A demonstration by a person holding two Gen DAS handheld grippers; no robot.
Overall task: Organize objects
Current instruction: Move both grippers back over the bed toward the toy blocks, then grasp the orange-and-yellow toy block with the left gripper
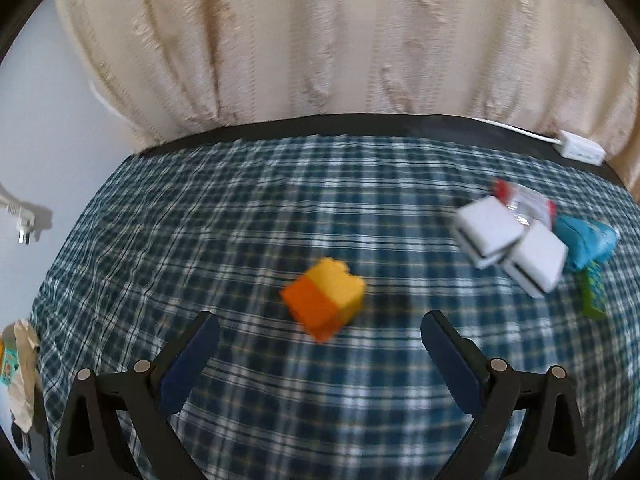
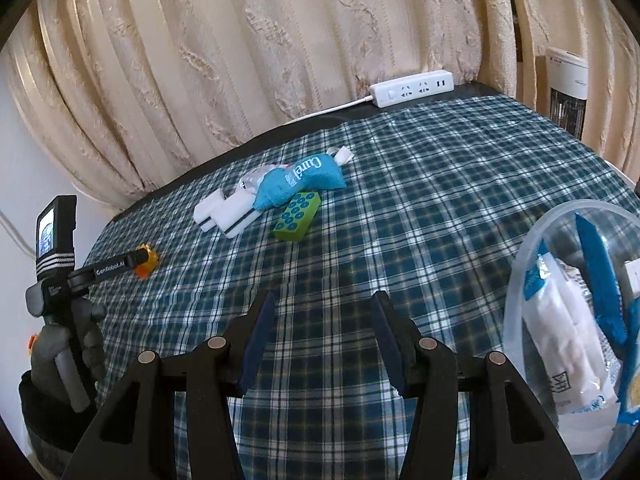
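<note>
Plaid cloth carries an orange-and-yellow block just beyond the left gripper, jaws spread, empty. Right gripper gapes, empty; the blue pouch reads "Curel".

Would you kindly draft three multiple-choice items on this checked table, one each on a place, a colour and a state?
1. Where does the white power strip lie?
A. at the table's far edge by the curtain
B. inside the bowl
C. between the right gripper's fingers

2. What colours is the two-tone toy block?
A. red and black
B. orange and yellow
C. purple and white

3. How does the left gripper stand?
A. shut on the block
B. shut on nothing
C. open, nothing between its fingers

Answers: 1 A, it sits on the dark edge below the cream curtain. 2 B, both halves show. 3 C, the block lies beyond the spread fingertips.
</note>
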